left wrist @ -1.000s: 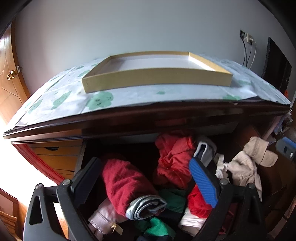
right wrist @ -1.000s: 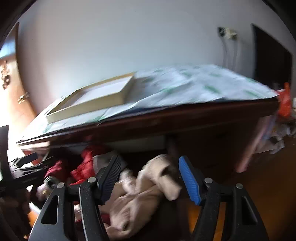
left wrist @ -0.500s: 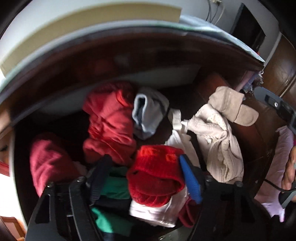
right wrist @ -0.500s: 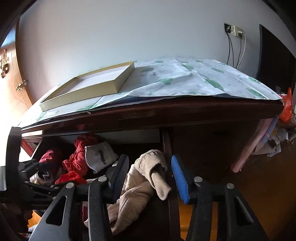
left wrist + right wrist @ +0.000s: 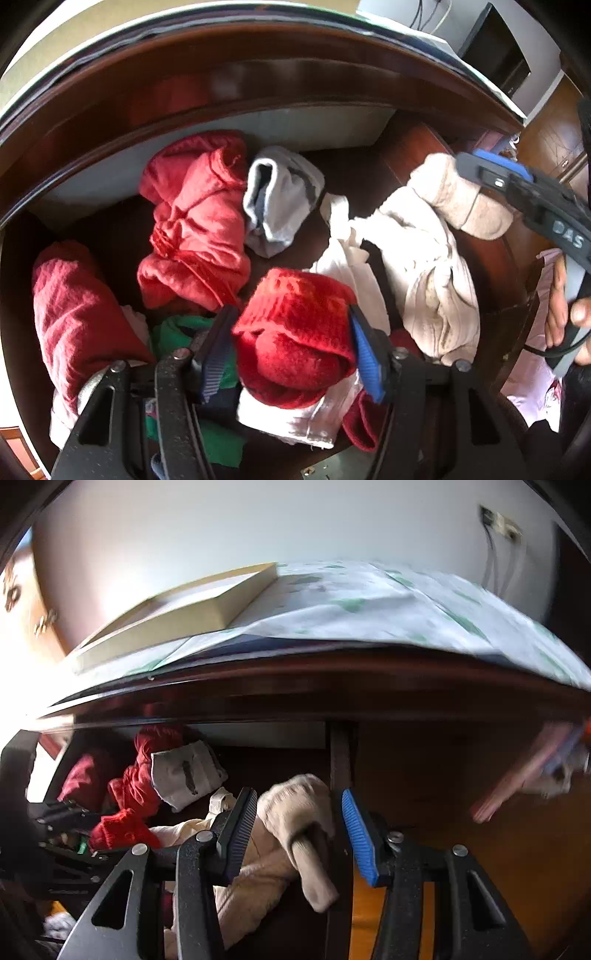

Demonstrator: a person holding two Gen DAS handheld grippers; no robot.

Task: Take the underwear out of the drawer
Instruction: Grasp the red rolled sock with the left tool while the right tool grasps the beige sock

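Left gripper [image 5: 291, 354] jaws are closing, the bright red underwear [image 5: 295, 332] bracketed between them near the drawer [image 5: 295, 125] front edge. At the right edge, the beige garment [image 5: 295, 812] is straddled by the half-open right gripper [image 5: 299, 834], grip undetermined.

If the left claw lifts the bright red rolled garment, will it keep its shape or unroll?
The bright red rolled garment looks like soft, fuzzy fabric, so it will probably sag. Its roll seems loose and may open. The left claw, whose jaws are closing around it, may also drag the white cloth beneath.
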